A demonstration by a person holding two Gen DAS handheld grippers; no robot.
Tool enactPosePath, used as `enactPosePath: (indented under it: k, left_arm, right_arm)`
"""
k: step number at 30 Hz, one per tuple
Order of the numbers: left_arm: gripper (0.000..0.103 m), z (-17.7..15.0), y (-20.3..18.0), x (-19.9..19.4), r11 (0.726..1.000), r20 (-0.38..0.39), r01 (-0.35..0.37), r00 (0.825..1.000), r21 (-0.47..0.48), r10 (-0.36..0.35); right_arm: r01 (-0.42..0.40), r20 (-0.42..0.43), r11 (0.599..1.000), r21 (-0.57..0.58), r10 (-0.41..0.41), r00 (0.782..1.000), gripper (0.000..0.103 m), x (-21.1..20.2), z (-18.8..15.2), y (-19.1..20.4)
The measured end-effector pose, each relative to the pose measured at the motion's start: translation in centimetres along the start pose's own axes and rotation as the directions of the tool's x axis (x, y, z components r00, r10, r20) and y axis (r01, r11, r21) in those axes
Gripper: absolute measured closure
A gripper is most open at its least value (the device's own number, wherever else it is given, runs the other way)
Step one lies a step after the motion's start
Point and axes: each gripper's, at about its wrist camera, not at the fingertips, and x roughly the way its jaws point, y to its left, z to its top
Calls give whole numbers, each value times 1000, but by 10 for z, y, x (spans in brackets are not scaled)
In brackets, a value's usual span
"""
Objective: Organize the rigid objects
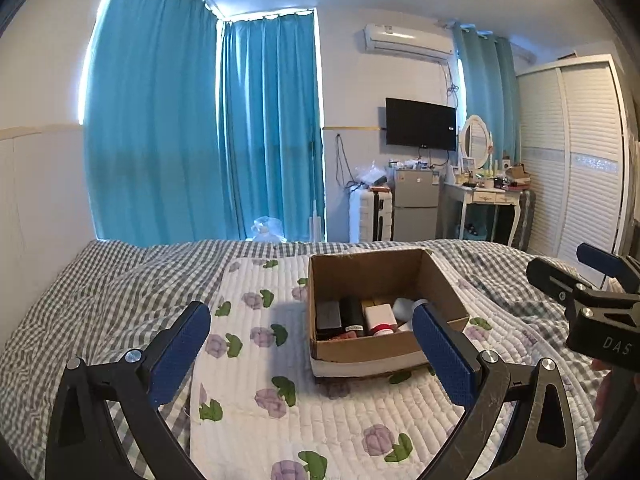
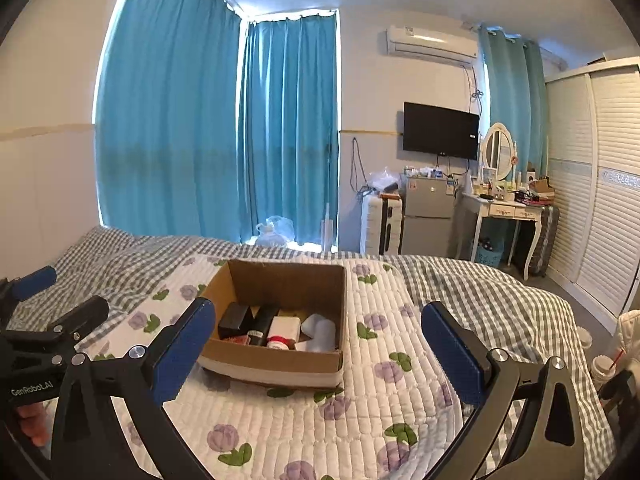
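Observation:
An open cardboard box (image 1: 440, 280) (image 2: 248, 280) sits on a white quilted mat with purple flowers (image 1: 280, 400) (image 2: 380, 340) on the bed. Inside it lie a black case (image 1: 329, 315) (image 2: 234, 316), a dark bottle (image 1: 352, 314) (image 2: 264, 322), a white box with a red band (image 1: 380, 316) (image 2: 284, 330) and a white bottle (image 1: 404, 307) (image 2: 320, 330). My left gripper (image 1: 312, 354) is open and empty above the mat, in front of the box. My right gripper (image 2: 318, 350) is open and empty, also in front of the box. Each gripper shows at the edge of the other's view.
The bed has a grey checked cover (image 1: 100, 288) (image 2: 500, 300). Beyond it stand blue curtains (image 1: 200, 140), a small fridge (image 1: 416, 204), a white suitcase (image 1: 370, 216), a dressing table (image 2: 508, 216), a wall television (image 2: 440, 130) and a white wardrobe (image 2: 600, 180). Paper cups (image 2: 604, 368) stand at the right.

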Motion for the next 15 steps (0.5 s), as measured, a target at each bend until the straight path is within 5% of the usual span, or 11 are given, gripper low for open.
enactPosePath:
  k: [15]
  left_arm:
    - [0,-9,2,-5,1000,-21,2,1000,-19,-2]
  right_arm:
    - [3,-42,1000,-18,-3,999,0,7,-10,6]
